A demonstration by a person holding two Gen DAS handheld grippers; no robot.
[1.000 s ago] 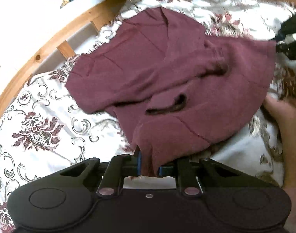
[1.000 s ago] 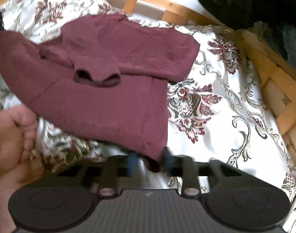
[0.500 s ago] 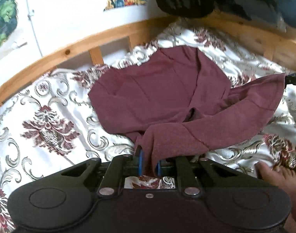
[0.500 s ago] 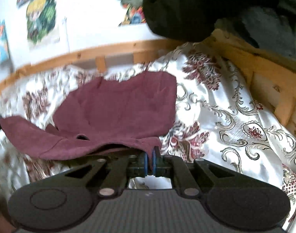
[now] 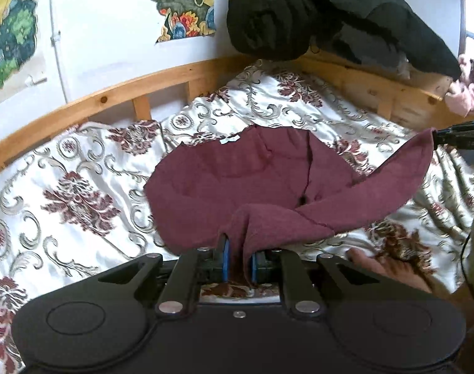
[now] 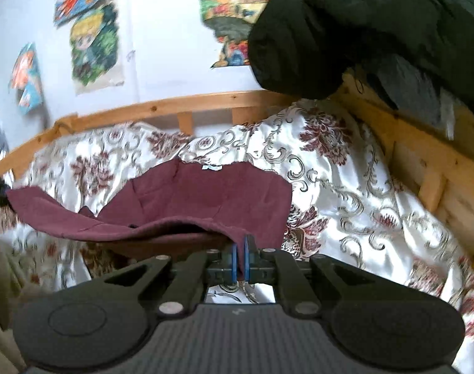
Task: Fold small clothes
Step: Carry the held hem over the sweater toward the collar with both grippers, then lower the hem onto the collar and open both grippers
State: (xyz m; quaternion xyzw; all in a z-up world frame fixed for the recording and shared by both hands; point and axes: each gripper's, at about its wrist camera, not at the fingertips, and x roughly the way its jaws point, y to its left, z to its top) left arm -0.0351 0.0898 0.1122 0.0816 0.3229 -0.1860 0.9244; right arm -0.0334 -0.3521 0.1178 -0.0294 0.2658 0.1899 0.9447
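Note:
A small maroon sweater lies on a floral bedspread, its far part flat with a white neck label. My left gripper is shut on one near hem corner and holds it above the bed. My right gripper is shut on the other near corner of the sweater. The hem hangs stretched in the air between the two grippers. The right gripper also shows at the right edge of the left wrist view.
A wooden bed rail runs along the far and right sides. A bulky black jacket hangs over the right rail. Posters are on the white wall behind. A bare hand rests on the bedspread near the left gripper.
Both grippers have lifted the near hem and pulled back and up. The sweater's lower half has risen off the bed and the view now takes in the wall.

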